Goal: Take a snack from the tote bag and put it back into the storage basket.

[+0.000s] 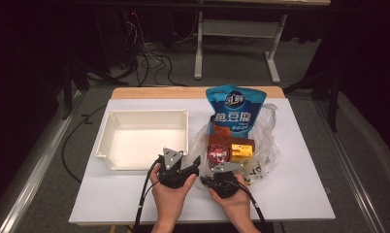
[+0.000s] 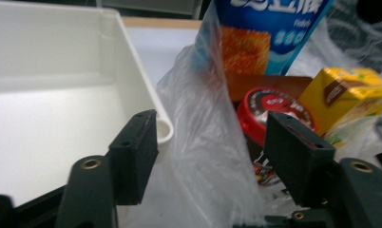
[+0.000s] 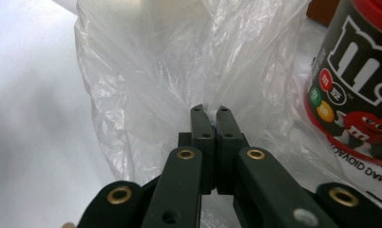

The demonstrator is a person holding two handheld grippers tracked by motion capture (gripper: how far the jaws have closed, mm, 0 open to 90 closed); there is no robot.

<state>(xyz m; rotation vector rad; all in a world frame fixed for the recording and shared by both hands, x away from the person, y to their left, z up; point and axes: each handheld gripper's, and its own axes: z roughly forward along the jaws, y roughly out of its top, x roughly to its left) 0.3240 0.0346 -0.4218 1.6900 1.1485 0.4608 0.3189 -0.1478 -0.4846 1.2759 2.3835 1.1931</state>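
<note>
my left gripper (image 2: 210,156) - jaws spread, plastic bag (image 2: 205,142) fold loose between them | my right gripper (image 3: 210,111) - pinching bag's edge | bag on table (image 1: 110,194), just right of white bin (image 1: 144,116)

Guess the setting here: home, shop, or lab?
Most likely a lab or recording room: a table under a white sheet, dark curtains all round, loose cables on the floor behind, and a metal-framed bench beyond.

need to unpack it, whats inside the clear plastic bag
Inside the plastic bag: a blue snack pouch, a red-lidded candy tub and a yellow carton. Anything under them is hidden.
</note>
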